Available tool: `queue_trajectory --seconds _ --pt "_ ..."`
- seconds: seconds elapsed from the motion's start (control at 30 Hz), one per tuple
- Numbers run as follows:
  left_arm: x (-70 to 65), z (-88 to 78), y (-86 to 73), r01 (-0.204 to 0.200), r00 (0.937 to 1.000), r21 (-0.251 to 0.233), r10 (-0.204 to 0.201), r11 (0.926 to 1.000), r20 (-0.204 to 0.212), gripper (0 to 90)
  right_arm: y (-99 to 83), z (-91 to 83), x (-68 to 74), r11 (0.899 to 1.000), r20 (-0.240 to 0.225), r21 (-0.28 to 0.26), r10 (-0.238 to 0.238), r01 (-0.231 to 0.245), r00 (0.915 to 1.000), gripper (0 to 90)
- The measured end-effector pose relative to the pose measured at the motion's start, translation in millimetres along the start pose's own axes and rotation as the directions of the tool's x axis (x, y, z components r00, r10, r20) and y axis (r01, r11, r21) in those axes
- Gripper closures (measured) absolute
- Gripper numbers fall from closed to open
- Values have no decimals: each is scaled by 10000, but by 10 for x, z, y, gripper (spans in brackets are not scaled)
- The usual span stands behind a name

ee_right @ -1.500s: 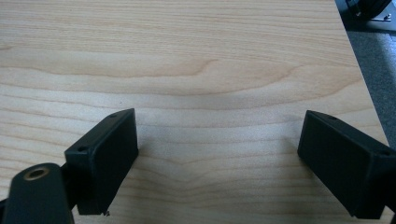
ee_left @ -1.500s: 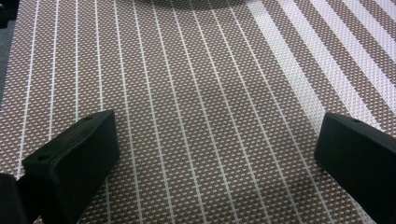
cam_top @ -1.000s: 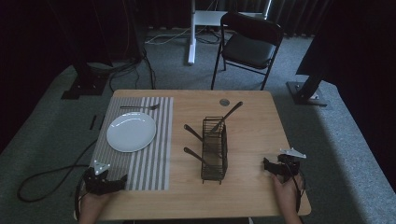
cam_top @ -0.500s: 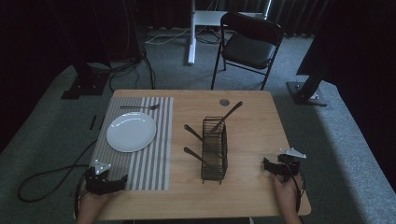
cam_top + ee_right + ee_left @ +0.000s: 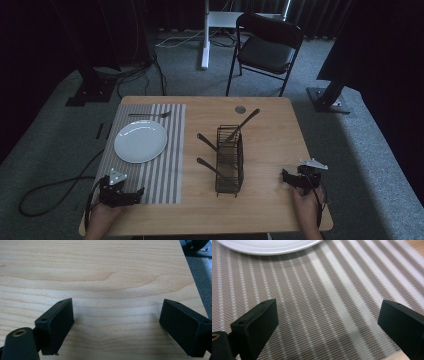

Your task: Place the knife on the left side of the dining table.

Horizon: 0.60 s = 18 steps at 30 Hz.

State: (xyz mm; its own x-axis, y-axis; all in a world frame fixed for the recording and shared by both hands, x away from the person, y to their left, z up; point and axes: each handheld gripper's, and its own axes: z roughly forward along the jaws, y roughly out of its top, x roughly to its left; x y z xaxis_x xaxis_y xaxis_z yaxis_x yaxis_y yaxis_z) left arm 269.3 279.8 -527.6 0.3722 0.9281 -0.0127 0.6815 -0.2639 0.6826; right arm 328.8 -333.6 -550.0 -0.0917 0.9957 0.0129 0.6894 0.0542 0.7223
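Left tongs (image 5: 134,192) low over striped mat (image 5: 165,150), right tongs (image 5: 287,177) over table (image 5: 270,130); both agape.

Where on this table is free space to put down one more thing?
Free: the bare table between the wire rack and the right edge, the near strip in front of the rack, and the mat nearer than the plate. Crowded: left of the rack, where utensil handles stick out.

No legible text or labels anywhere.
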Motion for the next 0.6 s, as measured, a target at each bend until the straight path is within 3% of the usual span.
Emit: queue_trajectory --seconds 0.3,0.53,0.6 --pt "-143 -9 112 -498 9977 -107 502 9987 446 34 0 0 0 10000 3 -5 7 -7 10000 117" --pt "-264 -48 206 -875 9924 -338 900 9956 841 38 0 0 0 10000 2 -4 6 -6 10000 117" --pt "-323 -62 248 -942 9887 -460 989 9945 1129 38 0 0 0 10000 3 -3 12 -12 10000 117"
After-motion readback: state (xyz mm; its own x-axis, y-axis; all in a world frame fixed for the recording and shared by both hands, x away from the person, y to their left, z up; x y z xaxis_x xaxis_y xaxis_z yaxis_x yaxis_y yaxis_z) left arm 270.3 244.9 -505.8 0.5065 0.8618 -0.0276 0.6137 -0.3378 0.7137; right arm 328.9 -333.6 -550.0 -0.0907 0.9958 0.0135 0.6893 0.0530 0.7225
